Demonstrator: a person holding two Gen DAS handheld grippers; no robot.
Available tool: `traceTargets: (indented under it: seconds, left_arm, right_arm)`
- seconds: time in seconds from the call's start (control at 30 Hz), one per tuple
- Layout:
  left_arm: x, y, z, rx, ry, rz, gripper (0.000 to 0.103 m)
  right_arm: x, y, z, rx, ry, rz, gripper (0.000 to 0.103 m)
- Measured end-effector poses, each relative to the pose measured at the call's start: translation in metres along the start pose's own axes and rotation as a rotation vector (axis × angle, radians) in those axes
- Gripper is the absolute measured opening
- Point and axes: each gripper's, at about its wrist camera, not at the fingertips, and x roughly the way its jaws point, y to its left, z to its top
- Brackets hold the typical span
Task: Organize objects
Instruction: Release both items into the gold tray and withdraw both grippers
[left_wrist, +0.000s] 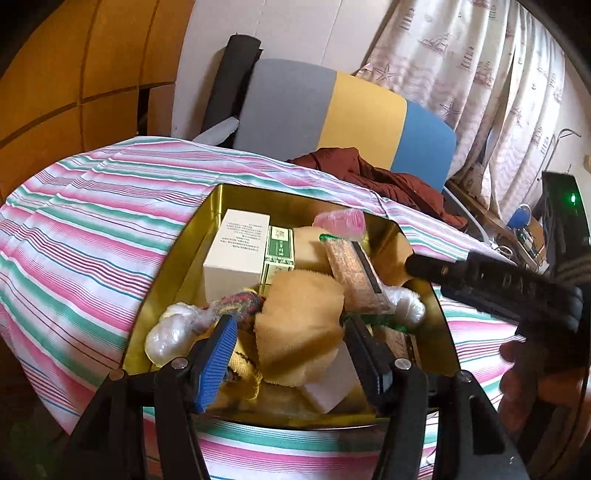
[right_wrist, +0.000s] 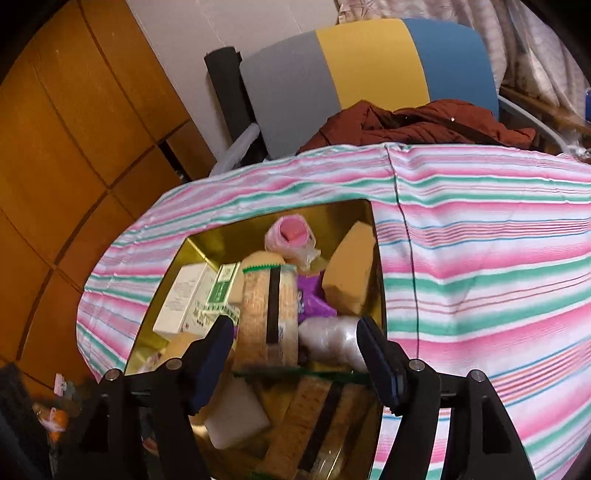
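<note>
Both my claws released, nothing gripped: left claw (left_wrist: 291, 332) lower centre over sponge (left_wrist: 303, 317), right claw (right_wrist: 295, 332) over cracker pack (right_wrist: 269, 314). Items sit in gold tin (left_wrist: 177, 280). Likely mid-sorting; next needs fresh target.

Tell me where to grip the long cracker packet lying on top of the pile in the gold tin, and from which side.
Grip the cracker packet across its narrow width near the near end, coming from above with the open right gripper. It lies on top of the pile, its long sides mostly exposed; the wrapped bundle crowds its right edge, so one finger probably must slip between them.
</note>
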Motion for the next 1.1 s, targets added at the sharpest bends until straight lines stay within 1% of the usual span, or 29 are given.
traceTargets:
  seconds: [0.03, 0.13, 0.23, 0.33, 0.47, 0.6, 0.7, 0.8, 0.9, 1.03, 1.1]
  left_arm:
    - [-0.002, -0.001, 0.001, 0.0, -0.003, 0.01, 0.062]
    - [-0.006, -0.002, 0.007, 0.009, 0.0, 0.037, 0.062]
    - [-0.009, -0.003, 0.013, 0.018, 0.001, 0.075, 0.062]
    - [-0.015, -0.003, 0.018, 0.023, -0.012, 0.115, 0.062]
    - [-0.022, -0.006, 0.024, 0.047, -0.028, 0.175, 0.062]
    - [-0.031, -0.007, 0.03, 0.06, -0.063, 0.228, 0.062]
    - [-0.034, -0.005, 0.034, 0.054, -0.064, 0.255, 0.062]
    - [-0.037, -0.003, 0.035, 0.052, -0.062, 0.281, 0.062]
    - [-0.036, -0.002, 0.035, 0.065, -0.045, 0.305, 0.062]
    - [-0.032, -0.001, 0.034, 0.074, 0.003, 0.345, 0.062]
    - [-0.031, 0.0, 0.032, 0.069, 0.018, 0.342, 0.062]
  right_arm:
    - [0.001, 0.002, -0.001, -0.004, 0.008, 0.0, 0.08]
    - [0.0, 0.009, -0.004, -0.033, 0.016, -0.009, 0.083]
    - [0.0, 0.016, -0.006, -0.066, 0.031, -0.043, 0.097]
    - [-0.001, 0.02, -0.006, -0.082, 0.037, -0.061, 0.102]
    - [-0.003, 0.026, -0.006, -0.104, 0.052, -0.092, 0.103]
    - [-0.003, 0.038, -0.009, -0.152, 0.054, -0.156, 0.103]
    - [-0.005, 0.044, -0.011, -0.181, 0.047, -0.212, 0.103]
    - [-0.009, 0.044, -0.009, -0.169, 0.034, -0.249, 0.103]
    - [-0.014, 0.043, -0.007, -0.139, 0.024, -0.27, 0.103]
    - [-0.017, 0.044, -0.005, -0.123, 0.03, -0.264, 0.103]
    - [-0.018, 0.046, -0.006, -0.127, 0.029, -0.265, 0.103]
